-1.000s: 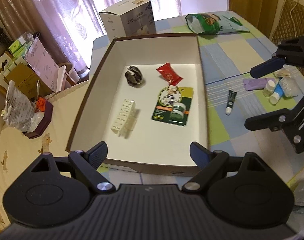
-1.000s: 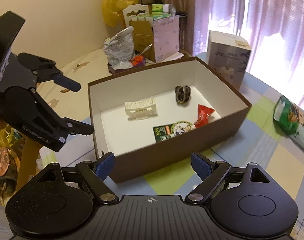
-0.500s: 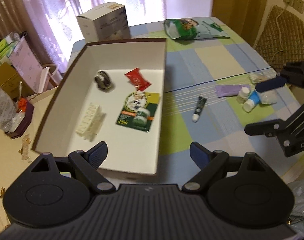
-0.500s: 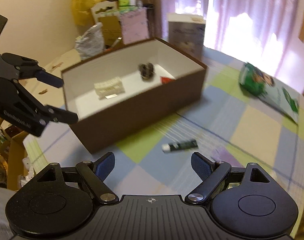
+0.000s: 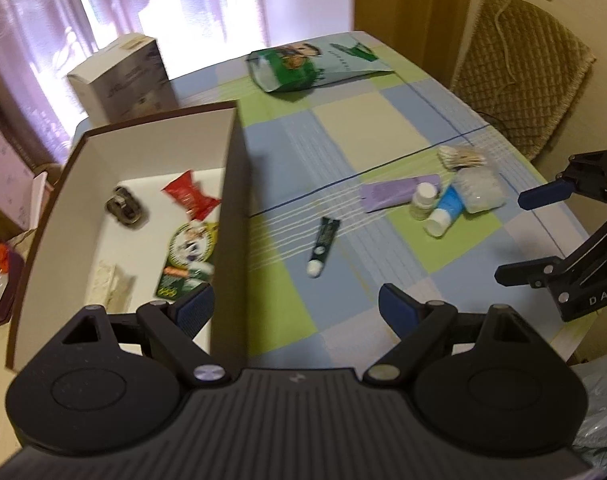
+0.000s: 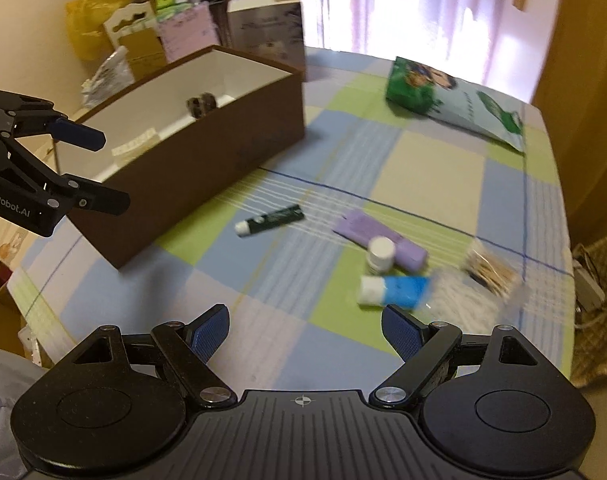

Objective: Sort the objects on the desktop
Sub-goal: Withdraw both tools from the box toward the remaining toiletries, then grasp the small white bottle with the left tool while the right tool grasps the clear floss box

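Note:
A brown box [image 5: 228, 216] with a white inside holds a red packet [image 5: 189, 196], a dark clip [image 5: 125, 210], a green card [image 5: 187, 260] and a white comb. On the checked cloth lie a dark green tube [image 5: 322, 246], a purple tube [image 5: 397, 196], a small white-capped bottle [image 5: 422, 200], a blue tube [image 5: 445, 212], a clear bag [image 5: 479, 190] and cotton swabs [image 5: 461, 158]. My left gripper [image 5: 295, 310] is open and empty, above the box's right wall. My right gripper [image 6: 305, 334] is open and empty, just short of the blue tube [image 6: 395, 290]; it also shows in the left wrist view [image 5: 531, 236].
A green snack bag [image 5: 303, 64] lies at the table's far end. A white carton [image 5: 123, 76] stands behind the box. A wicker chair [image 5: 519, 80] is on the right. Boxes and bags [image 6: 151, 40] stand on the floor beyond the box.
Both grippers have swung to the right, away from the box and toward the loose items on the cloth. Both stay open and empty.

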Demonstrator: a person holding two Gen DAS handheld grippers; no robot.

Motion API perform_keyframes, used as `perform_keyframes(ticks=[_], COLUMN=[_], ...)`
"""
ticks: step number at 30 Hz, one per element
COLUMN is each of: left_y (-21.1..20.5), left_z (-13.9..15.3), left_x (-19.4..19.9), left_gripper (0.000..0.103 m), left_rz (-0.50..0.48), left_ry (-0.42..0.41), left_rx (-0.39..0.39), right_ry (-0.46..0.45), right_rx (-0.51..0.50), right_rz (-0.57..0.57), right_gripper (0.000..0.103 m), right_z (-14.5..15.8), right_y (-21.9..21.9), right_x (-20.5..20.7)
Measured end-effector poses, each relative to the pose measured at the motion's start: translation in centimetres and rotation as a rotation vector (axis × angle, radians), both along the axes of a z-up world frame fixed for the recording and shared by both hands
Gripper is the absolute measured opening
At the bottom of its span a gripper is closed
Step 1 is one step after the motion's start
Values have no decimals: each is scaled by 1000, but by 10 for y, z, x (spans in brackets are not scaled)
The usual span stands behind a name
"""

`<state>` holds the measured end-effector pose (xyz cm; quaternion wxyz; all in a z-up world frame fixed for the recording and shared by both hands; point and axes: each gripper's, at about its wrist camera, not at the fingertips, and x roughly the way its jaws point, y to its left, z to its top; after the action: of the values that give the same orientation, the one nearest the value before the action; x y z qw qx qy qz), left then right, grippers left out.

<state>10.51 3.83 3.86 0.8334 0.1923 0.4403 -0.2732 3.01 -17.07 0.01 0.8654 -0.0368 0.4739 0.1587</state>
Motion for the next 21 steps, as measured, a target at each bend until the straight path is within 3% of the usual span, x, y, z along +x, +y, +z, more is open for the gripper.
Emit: perform_keyframes(ticks=[12, 16, 21], left_y=[-57, -75, -89], left_z=[-26, -43, -60], left_x=[11, 19, 31], left_gripper=[86, 86, 86], left_rz=[-70, -63, -36], left_ry=[32, 56, 76], left_rx=[-1, 19, 48], right_ry=[-26, -80, -137], right_rx=[-20, -79, -195], right_rz=[-164, -78, 193], right_gripper=[89, 89, 88], right_z=[-27, -47, -65], right_y=[-69, -95, -109], right_x=[-2, 7, 21])
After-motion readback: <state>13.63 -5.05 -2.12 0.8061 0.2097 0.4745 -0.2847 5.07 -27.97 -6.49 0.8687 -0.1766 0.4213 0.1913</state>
